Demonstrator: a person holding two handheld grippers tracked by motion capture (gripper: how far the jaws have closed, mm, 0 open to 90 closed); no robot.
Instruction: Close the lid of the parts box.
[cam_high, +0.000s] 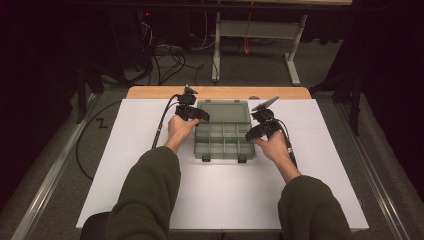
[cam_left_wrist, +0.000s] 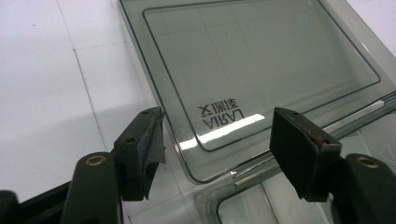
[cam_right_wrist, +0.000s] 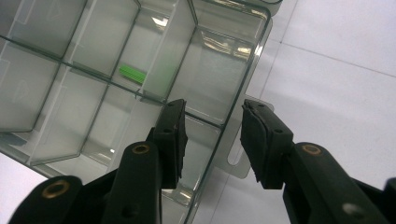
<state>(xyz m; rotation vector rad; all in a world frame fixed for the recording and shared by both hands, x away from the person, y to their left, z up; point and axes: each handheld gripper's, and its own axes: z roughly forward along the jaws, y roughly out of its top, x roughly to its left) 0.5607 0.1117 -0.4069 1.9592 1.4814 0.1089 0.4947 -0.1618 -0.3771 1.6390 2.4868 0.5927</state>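
A clear smoky plastic compartment box (cam_high: 224, 144) lies open on the white table top (cam_high: 225, 200), its lid (cam_high: 223, 111) folded flat behind it. My left gripper (cam_high: 200, 116) is at the lid's near left corner. In the left gripper view the lid (cam_left_wrist: 261, 65), with printed lettering, lies between the wide-apart jaws of the left gripper (cam_left_wrist: 219, 116), which is open. My right gripper (cam_high: 252, 132) straddles the box's right wall. In the right gripper view that gripper (cam_right_wrist: 213, 106) has one jaw inside a compartment and one outside over a side tab (cam_right_wrist: 238, 158), and is open. A small green piece (cam_right_wrist: 132, 73) lies in one compartment.
Two latches (cam_high: 206, 158) stick out at the box's front edge. A wooden strip (cam_high: 150, 92) borders the table's far side. Beyond it, cables (cam_high: 165, 60) lie on the floor by a white desk frame (cam_high: 216, 50). White surface stretches in front of the box.
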